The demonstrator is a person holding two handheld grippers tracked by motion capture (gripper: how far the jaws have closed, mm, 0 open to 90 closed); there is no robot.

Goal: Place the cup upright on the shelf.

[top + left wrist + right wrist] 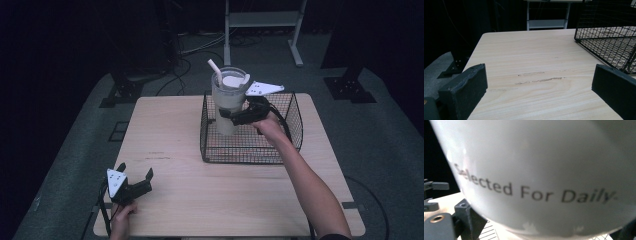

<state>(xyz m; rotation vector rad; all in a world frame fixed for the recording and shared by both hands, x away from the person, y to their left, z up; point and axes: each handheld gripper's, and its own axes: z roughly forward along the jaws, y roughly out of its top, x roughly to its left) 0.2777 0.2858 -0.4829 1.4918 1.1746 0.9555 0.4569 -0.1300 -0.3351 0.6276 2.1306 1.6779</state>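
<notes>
Pale wood table (190,200), dark room; right tongs (231,116) pinching tumbler (226,100) over wire basket (295,125); left tongs (135,174) spread.

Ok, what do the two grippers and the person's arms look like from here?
Both are black handheld tools. The left gripper and right gripper each carry a pale grey three-cornered plate with small dark dots on top. Their fingers are blocky, matte black, with a rough texture. A thin black cable trails from each. The forearms are bare; a dark sleeve edge shows at the right elbow.
</notes>
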